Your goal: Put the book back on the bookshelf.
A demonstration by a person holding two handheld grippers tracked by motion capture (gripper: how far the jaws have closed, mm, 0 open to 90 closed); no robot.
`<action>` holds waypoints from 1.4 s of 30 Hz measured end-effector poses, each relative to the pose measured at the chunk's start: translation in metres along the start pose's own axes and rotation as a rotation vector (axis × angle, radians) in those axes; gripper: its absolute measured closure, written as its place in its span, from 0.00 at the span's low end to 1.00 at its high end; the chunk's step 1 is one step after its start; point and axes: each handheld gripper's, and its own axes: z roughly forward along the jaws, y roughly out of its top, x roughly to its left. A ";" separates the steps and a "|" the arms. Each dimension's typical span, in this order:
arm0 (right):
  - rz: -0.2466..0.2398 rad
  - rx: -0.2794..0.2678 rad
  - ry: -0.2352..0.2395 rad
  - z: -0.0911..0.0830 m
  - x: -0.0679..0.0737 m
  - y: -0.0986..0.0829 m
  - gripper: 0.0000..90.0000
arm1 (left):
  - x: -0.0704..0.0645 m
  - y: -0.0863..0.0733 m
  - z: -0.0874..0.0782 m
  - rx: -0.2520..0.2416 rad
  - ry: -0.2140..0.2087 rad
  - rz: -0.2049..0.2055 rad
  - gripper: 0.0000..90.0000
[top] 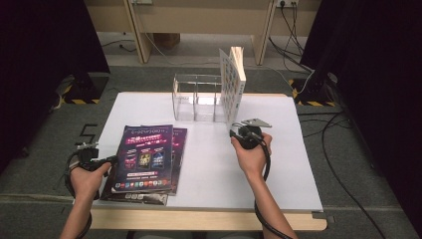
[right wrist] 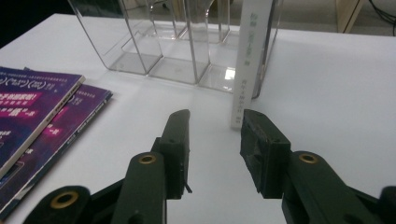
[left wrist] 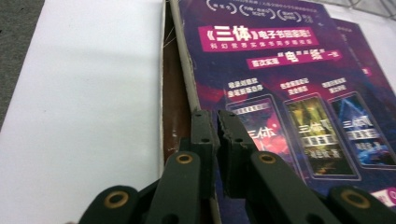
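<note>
Two tools: left tool [left wrist: 215,122] pinched on top magazine's [left wrist: 280,93] edge, right tool [right wrist: 214,135] wide, empty.

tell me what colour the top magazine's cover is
Dark purple with pink banners and white text on the magazine, clearest in the left gripper view.

I note a white tabletop [top: 298,164] with wooden front edge on grey carpet [top: 45,149]. Black curtains [top: 45,45] flank both sides; pale wooden furniture legs [top: 142,40] and cables [top: 343,164] lie beyond the far edge.
</note>
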 end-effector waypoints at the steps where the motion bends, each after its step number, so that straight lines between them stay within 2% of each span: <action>1: 0.000 0.005 0.002 0.001 0.000 -0.001 0.69 | 0.000 0.000 0.001 0.003 0.001 -0.001 0.95; 5: -0.004 0.027 0.011 0.005 0.003 -0.005 0.69 | 0.001 0.001 0.006 0.017 0.007 0.007 0.96; 8: -0.011 0.035 0.015 0.006 0.005 -0.007 0.69 | 0.002 0.002 0.009 0.019 0.005 -0.004 0.96; 19: -0.018 0.074 0.034 0.017 0.011 -0.014 0.68 | 0.001 0.007 0.013 0.039 0.012 0.016 0.95; 25: -0.024 0.098 0.051 0.024 0.018 -0.018 0.68 | 0.001 0.007 0.015 0.043 -0.018 0.014 0.95; 33: -0.034 0.118 0.075 0.029 0.026 -0.019 0.68 | -0.009 0.010 0.021 0.044 -0.030 0.048 0.94; 42: -0.053 0.167 0.145 0.044 0.045 -0.014 0.67 | -0.028 0.011 0.030 0.054 -0.058 0.090 0.93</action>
